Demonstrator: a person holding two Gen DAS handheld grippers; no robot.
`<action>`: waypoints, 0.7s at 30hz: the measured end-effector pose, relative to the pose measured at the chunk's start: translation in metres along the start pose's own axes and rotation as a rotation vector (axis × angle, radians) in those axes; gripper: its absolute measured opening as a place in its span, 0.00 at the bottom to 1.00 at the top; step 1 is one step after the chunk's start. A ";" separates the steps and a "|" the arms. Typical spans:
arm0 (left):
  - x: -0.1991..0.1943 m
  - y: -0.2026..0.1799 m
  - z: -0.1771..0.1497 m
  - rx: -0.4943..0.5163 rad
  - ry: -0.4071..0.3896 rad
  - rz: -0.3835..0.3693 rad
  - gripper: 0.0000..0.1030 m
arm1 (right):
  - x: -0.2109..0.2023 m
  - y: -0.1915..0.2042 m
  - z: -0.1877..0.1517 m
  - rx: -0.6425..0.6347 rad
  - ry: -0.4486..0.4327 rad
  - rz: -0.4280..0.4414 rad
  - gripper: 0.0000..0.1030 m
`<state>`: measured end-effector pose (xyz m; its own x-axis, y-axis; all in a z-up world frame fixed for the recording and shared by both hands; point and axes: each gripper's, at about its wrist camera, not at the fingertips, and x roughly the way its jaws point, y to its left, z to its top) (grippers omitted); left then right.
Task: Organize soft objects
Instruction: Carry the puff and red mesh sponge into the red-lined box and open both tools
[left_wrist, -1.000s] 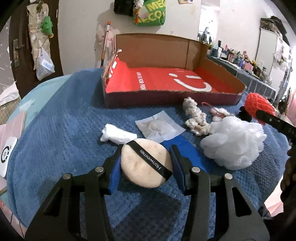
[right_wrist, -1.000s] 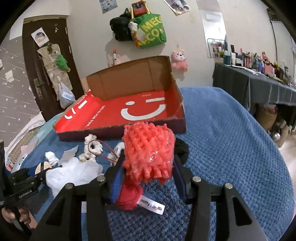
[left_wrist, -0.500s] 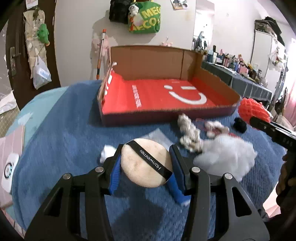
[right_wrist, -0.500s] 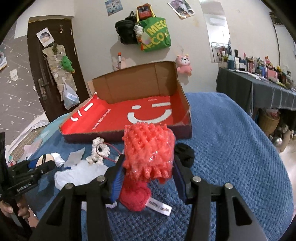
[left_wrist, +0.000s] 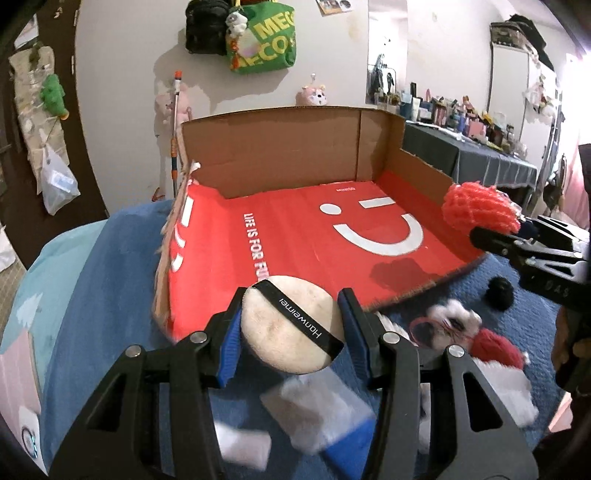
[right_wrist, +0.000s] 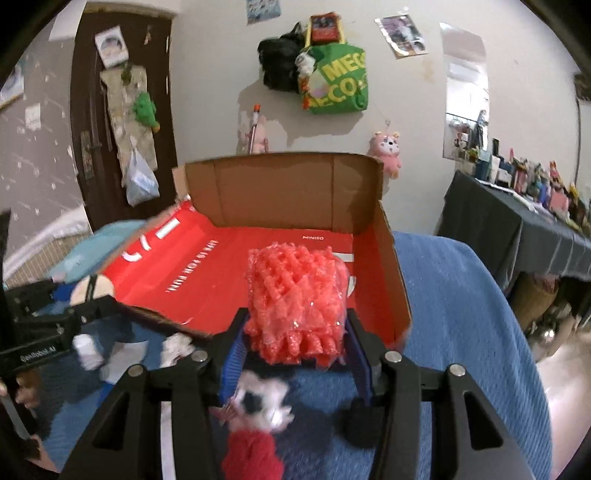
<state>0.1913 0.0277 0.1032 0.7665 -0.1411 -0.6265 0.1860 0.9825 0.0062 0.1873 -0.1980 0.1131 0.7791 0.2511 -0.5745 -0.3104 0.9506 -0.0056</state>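
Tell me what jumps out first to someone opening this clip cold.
The shallow cardboard box with a red smiley-printed floor fills the middle. The left gripper pinches a round beige powder puff with a black strap at its near edge, and the right gripper holds a coral-red mesh sponge over its right side.

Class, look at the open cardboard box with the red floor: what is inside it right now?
The cardboard box holds nothing visible: only its red floor with white lettering and a smiley. The powder puff and the red mesh sponge, both gripped, cover part of that floor.
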 end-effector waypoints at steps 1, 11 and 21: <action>0.006 0.001 0.005 0.007 0.006 0.004 0.45 | 0.005 0.001 0.002 -0.008 0.010 -0.006 0.50; 0.053 0.001 0.028 0.074 0.090 0.011 0.45 | 0.065 0.007 0.021 -0.096 0.168 -0.035 0.50; 0.092 0.011 0.026 0.041 0.230 -0.026 0.45 | 0.099 0.004 0.018 -0.132 0.315 -0.061 0.50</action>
<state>0.2801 0.0224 0.0660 0.6019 -0.1303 -0.7879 0.2323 0.9725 0.0166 0.2731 -0.1655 0.0710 0.5986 0.1060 -0.7940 -0.3519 0.9253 -0.1417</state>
